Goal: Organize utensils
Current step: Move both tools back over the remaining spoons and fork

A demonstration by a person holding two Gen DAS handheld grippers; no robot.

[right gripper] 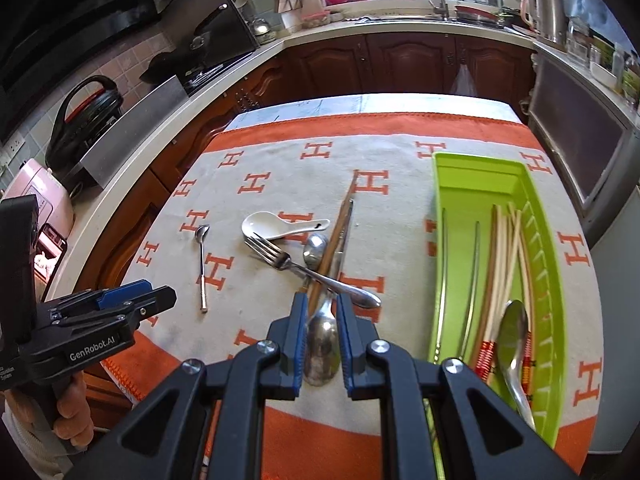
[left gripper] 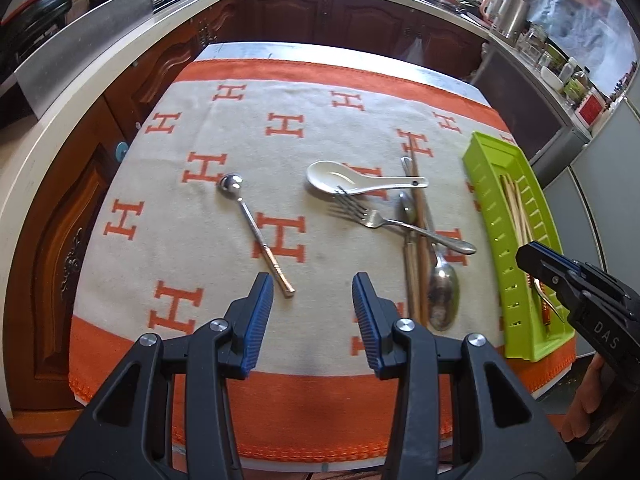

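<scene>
The right gripper (right gripper: 323, 338), at six o'clock in its own view, has its jaws narrow and bare, framing the big metal spoon (right gripper: 322, 354) on the cloth without visibly pressing it. The left gripper (left gripper: 313, 320) stands wide and empty, the slim teaspoon (left gripper: 256, 232) at eleven o'clock. Likely sorting midway: next means closing on the spoon, then carrying it toward two o'clock into the green tray (right gripper: 448, 184)

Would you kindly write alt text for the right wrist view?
The right gripper hovers over a metal spoon on an orange-and-cream cloth, beside a pile of fork, chopsticks and white spoon. A green tray at right holds chopsticks and a spoon.
</scene>
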